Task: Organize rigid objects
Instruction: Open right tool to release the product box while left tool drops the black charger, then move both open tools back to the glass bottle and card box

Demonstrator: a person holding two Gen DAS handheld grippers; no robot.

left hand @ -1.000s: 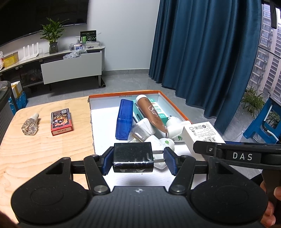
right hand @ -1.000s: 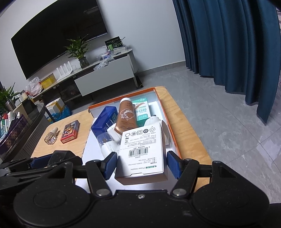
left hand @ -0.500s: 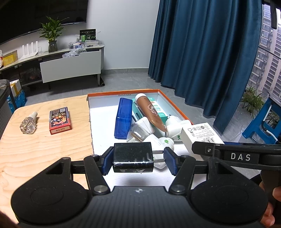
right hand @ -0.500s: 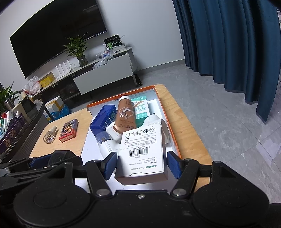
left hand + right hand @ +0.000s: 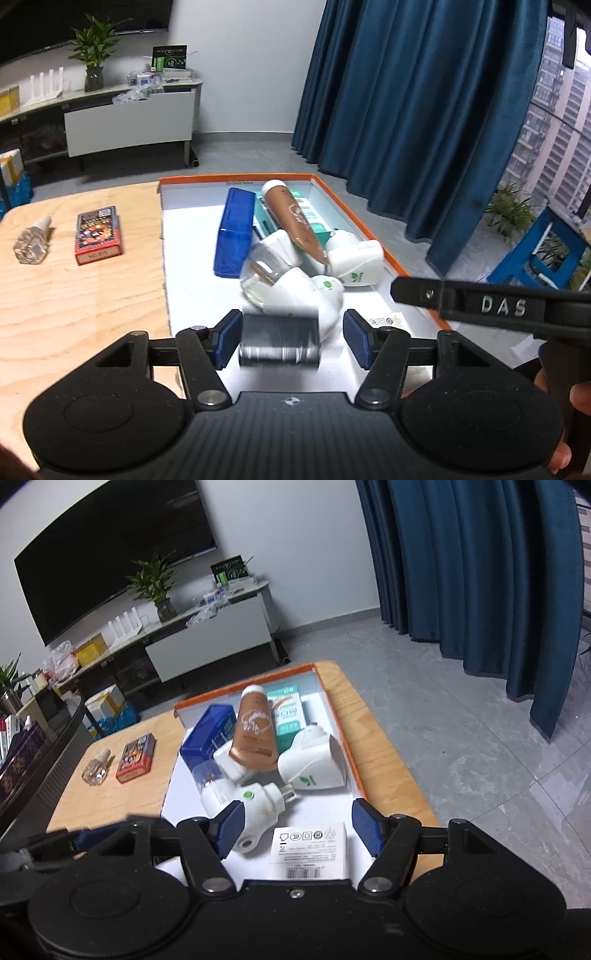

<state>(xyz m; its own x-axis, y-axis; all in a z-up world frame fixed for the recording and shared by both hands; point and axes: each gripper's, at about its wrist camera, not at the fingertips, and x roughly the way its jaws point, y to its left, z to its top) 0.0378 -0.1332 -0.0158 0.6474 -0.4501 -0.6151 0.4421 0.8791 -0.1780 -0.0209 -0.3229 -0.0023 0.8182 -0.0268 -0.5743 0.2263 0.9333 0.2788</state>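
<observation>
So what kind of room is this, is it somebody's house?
Probably a living room in a flat: a big dark TV hangs above a low white cabinet with a potted plant, and long blue curtains cover the window.

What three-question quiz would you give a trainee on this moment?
1. What lies beside the card pack on the table? A bottle; B mug; C scissors.
2. True or false: the right gripper is clamped on the white box.
3. What colour is the tube in the tray?
Key: 1 A. 2 False: its jaws have just been opening, and the white box lies loose between them. 3 Brown.
</observation>
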